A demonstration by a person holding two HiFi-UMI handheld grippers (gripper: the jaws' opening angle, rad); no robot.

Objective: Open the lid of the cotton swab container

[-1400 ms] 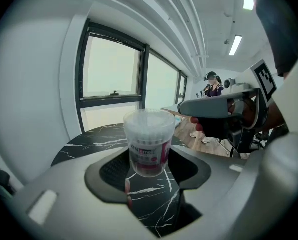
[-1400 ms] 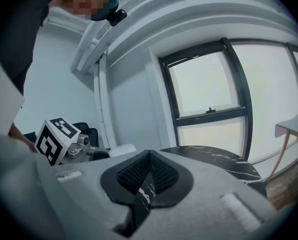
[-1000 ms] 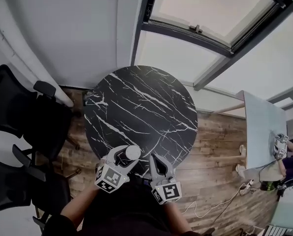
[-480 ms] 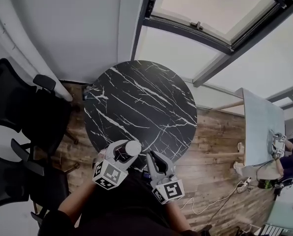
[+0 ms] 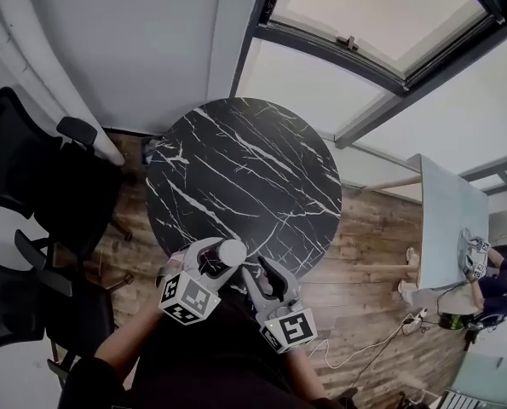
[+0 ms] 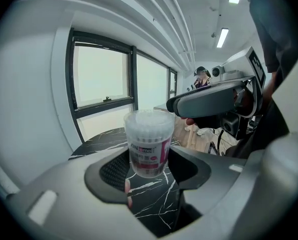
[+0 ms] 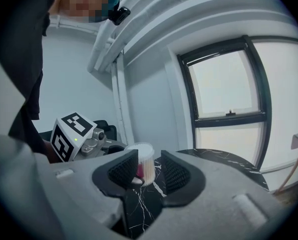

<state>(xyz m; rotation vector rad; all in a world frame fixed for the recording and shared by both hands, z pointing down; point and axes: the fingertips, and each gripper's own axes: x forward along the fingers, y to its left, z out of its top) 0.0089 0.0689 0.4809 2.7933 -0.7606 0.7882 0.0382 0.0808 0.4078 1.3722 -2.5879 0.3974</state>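
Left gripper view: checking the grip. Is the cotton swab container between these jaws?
Yes, the left gripper clamps the cotton swab container between its jaws.

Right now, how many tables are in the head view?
2. The round black marble table is at centre. A pale grey rectangular table stands near the right edge. Others may lie outside the frame.

table (image 5: 236,177): glossy black marble | cotton swab container (image 6: 149,144): clear plastic | floor (image 5: 372,245): wood

Bright daylight pours from the window (image 7: 224,74), fisheye edges bend and darken, foreground perhaps slightly soft.
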